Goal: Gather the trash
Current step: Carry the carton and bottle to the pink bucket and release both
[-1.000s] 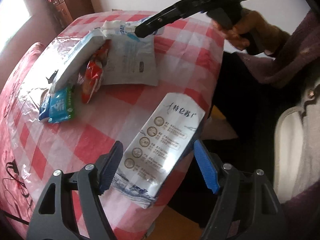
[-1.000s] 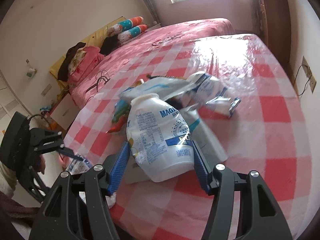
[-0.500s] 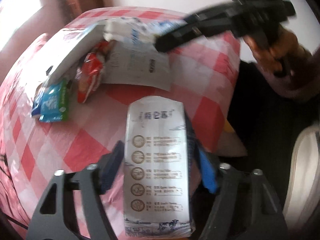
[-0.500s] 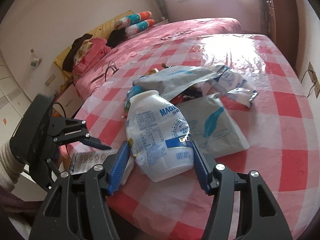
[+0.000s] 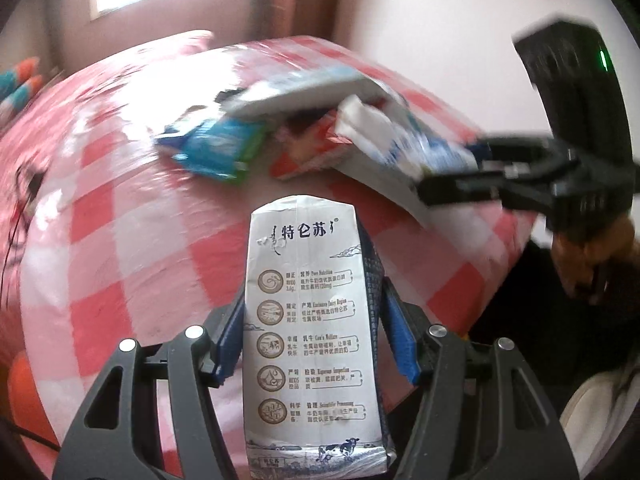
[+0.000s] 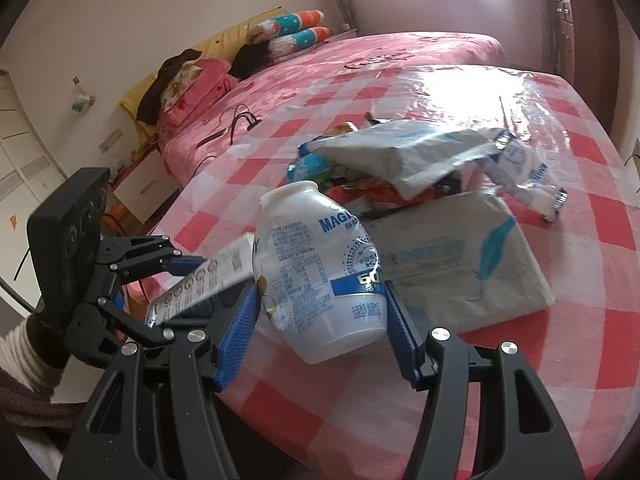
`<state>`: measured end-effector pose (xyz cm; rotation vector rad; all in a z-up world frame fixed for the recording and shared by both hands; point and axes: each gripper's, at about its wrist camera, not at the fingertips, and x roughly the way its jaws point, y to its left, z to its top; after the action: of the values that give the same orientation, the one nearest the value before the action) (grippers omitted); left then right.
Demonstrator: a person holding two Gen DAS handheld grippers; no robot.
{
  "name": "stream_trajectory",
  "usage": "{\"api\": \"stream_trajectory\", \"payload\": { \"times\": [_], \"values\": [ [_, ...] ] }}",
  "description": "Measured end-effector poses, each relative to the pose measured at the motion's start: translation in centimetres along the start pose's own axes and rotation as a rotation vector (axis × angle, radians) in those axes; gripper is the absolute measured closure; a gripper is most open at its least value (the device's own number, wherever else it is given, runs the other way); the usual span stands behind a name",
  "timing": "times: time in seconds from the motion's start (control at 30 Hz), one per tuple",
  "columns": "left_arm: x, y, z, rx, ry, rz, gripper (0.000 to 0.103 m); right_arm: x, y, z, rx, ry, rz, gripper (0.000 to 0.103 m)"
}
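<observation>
Since a second ago the milk carton has gone from lying flat at the edge of the tabletop, between spread blue pads, to being clamped in the left tool, and the left view has swung so the window and far wall now show. The carton stands lengthwise between the two pads, its printed white face toward the camera and its folded top pointing at the trash pile. In the right wrist view the same carton is seen tilted in that tool, out past the tabletop's near-left edge.

The right tool holds a white plastic bottle with blue print, as it did before; the blue pads press its lower sides and the bottle's narrow neck leans up and to the left, above the red-and-white checked cloth.

Beyond the bottle, a grey paper bag with a teal feather mark lies flat on the tabletop. Behind it sits a heap of wrappers: a long white pouch resting on top, a red packet partly under it, a blue-green packet at the left side, and a clear blue-printed wrapper at the right. A pink bed lies past the tabletop.
</observation>
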<state>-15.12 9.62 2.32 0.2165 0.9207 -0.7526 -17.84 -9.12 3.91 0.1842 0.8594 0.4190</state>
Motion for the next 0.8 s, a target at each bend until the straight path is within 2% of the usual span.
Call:
{"api": "stream_trajectory", "payload": {
  "times": [0.2, 0.4, 0.67, 0.8],
  "values": [
    [-2.5, 3.1, -0.9, -0.18, -0.094, 0.061, 0.041, 1.3, 2.3, 0.9, -0.047, 0.022, 0.021, 0.041],
    [-6.7, 8.0, -2.8, -0.375, -0.193, 0.154, 0.041, 3.3, 5.2, 2.4, -0.098, 0.064, 0.072, 0.041],
    [-13.0, 15.3, -8.1, -0.702, -0.324, 0.362, 0.041, 7.1, 11.4, 5.8, -0.216, 0.112, 0.181, 0.041],
    [-14.9, 18.5, -11.4, -0.863, -0.352, 0.444, 0.041, 9.7, 15.2, 7.3, -0.271, 0.137, 0.248, 0.041]
  ]
}}
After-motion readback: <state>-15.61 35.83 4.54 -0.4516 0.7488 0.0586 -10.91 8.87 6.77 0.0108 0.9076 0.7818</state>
